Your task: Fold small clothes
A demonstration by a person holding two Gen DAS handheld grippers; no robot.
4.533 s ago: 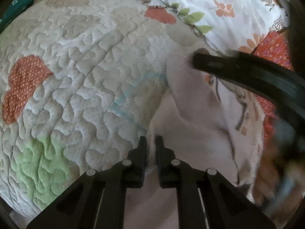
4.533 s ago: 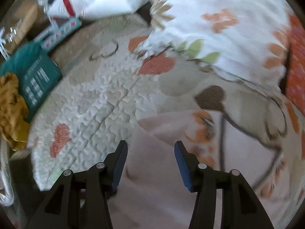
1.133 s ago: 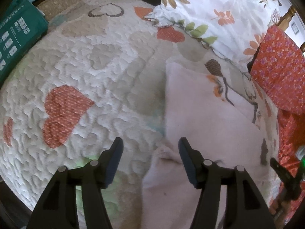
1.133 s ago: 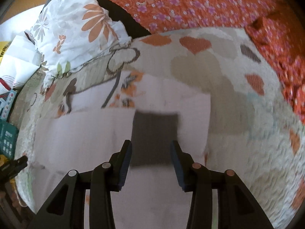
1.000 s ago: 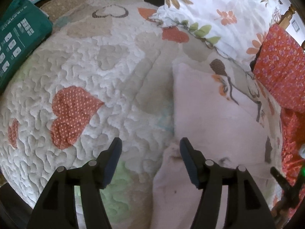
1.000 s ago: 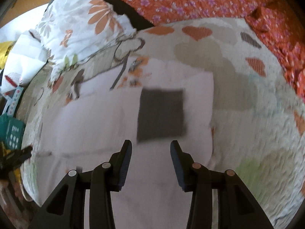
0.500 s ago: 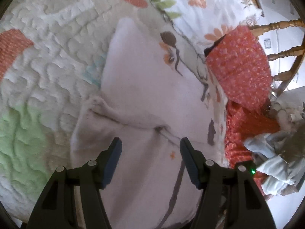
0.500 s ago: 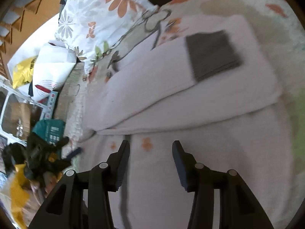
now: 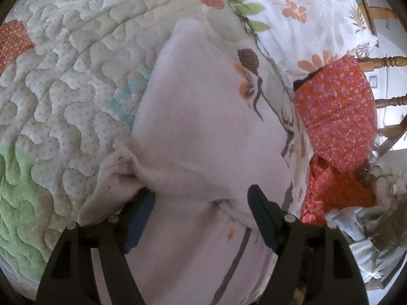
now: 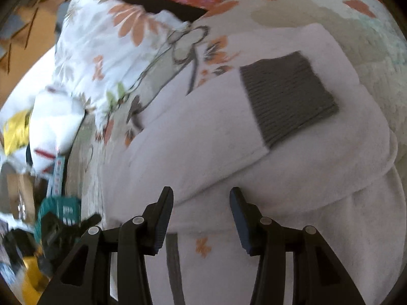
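Left wrist view. Step in hand, judged: taking the near hem for the next fold. Left gripper (image 9: 201,203) apart, jaws just opened wider; cloth between them, pads not pressing. Advice: lower both fingers astride the hem fold at 6 o'clock, pinch every layer, keep the bunched corner at 8 o'clock from slipping out. Garment (image 9: 203,117): pale pink fleece, once folded, long axis from 12 to 6 o'clock; orange-and-grey print along the 2 o'clock edge; thick, soft, likely to spring back. Resting on quilt (image 9: 63,76), pillow (image 9: 305,12) at 1 o'clock, red cloth (image 9: 338,106) at 3 o'clock.

Right wrist view. Right gripper (image 10: 201,203) apart, nothing pressed; tips over the folded edge at 6 o'clock. Advice: close level with the left, lift together, lay the hem toward 12 o'clock, smooth flat. Garment: filling centre frame, upper layer stepped over lower. Grey ribbed patch (image 10: 287,94) at 2 o'clock on top layer; small orange flower print at 6 o'clock.
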